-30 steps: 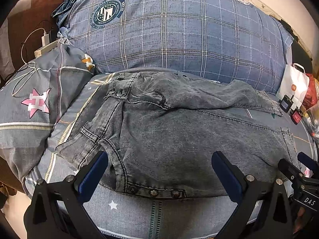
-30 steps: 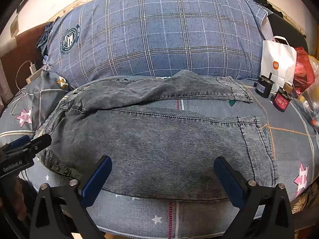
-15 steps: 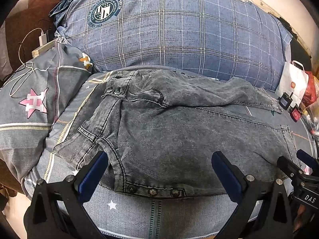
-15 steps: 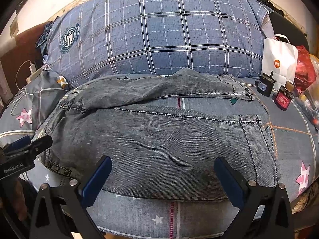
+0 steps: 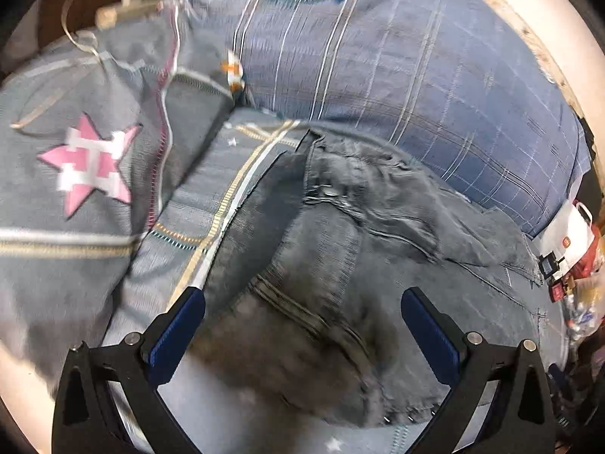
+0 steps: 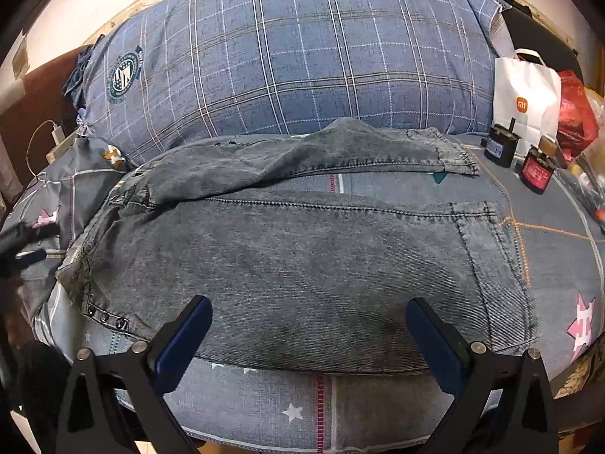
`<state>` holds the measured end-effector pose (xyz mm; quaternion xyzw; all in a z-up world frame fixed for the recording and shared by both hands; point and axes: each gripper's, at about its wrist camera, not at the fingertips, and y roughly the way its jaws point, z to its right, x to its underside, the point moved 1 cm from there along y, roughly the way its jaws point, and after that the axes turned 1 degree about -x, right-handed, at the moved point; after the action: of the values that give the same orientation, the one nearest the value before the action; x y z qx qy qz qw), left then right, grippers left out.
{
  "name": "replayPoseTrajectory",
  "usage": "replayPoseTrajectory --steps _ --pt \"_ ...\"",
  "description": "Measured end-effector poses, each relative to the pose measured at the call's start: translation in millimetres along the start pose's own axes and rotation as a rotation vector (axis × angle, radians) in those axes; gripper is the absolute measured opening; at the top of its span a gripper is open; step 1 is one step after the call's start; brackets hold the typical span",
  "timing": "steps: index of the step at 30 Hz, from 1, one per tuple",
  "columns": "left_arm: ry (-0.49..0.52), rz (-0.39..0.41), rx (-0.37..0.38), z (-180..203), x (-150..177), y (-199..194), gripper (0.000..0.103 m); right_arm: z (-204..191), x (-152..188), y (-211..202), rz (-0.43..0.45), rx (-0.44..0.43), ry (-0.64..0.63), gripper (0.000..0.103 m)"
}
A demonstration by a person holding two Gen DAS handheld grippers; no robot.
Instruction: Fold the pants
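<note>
On the bed sheet (image 6: 559,257), the grey denim pants (image 6: 302,265) lie spread flat, waistband toward the left and leg hems toward the right. One leg runs along the near edge; the other leg lies farther back, rumpled, against the blue plaid pillow (image 6: 295,56). A row of metal snap buttons (image 6: 106,317) marks the near left corner of the waistband.

Left gripper (image 5: 302,325): jaws spread wide, holding nothing. It is positioned over the waistband end of the pants; the left-wrist view is blurred by motion. A grey pillow with a pink star (image 5: 90,174) lies to its left.

Right gripper (image 6: 308,340): jaws spread wide, holding nothing. Both fingertips (image 6: 189,325) sit at the near edge of the front leg; contact with the fabric cannot be confirmed.

At the right side of the bed stand a white paper bag (image 6: 525,94), a red bag (image 6: 574,109) and two small dark containers (image 6: 501,145).
</note>
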<state>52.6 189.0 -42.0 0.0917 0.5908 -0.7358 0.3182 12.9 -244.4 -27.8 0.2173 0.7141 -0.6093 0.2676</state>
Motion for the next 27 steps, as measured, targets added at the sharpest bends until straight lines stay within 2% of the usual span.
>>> replayPoseTrajectory --steps 2,6,8,10,13,18,20,23,25,26,27 --pt "-0.006 -0.059 -0.003 -7 -3 15 0.102 -2 1 3 -0.005 -0.005 -0.002 0.103" --pt "0.026 -0.077 0.014 -6 -2 22 0.101 0 3 7 -0.01 -0.002 -0.002 0.103" --pt "0.031 -0.113 0.021 -11 -6 30 0.1 4 3 12 -0.018 0.002 0.013 0.103" --pt "0.007 -0.142 0.028 -18 -11 38 0.082 5 3 18 -0.032 -0.002 0.025 0.103" --pt "-0.043 -0.171 0.08 -25 -16 45 0.081 -1 4 22 -0.036 -0.01 0.008 0.103" --pt "-0.033 -0.172 0.11 -20 -18 45 0.08 -7 7 24 -0.042 -0.011 -0.02 0.103" --pt "-0.021 -0.189 0.109 -17 -17 49 0.076 -5 6 22 -0.037 -0.005 -0.011 0.103" --pt "-0.039 -0.256 0.11 -19 -14 63 0.06 -2 5 19 -0.03 -0.005 0.008 0.103" --pt "-0.048 -0.253 0.1 -23 -13 63 0.051 -2 4 15 -0.021 -0.001 -0.001 0.103" --pt "-0.054 -0.256 0.091 -25 -13 61 0.037 -2 4 13 -0.017 0.0 -0.004 0.103" --pt "-0.06 -0.264 0.097 -27 -12 60 0.03 -2 4 11 -0.013 0.001 -0.007 0.103"
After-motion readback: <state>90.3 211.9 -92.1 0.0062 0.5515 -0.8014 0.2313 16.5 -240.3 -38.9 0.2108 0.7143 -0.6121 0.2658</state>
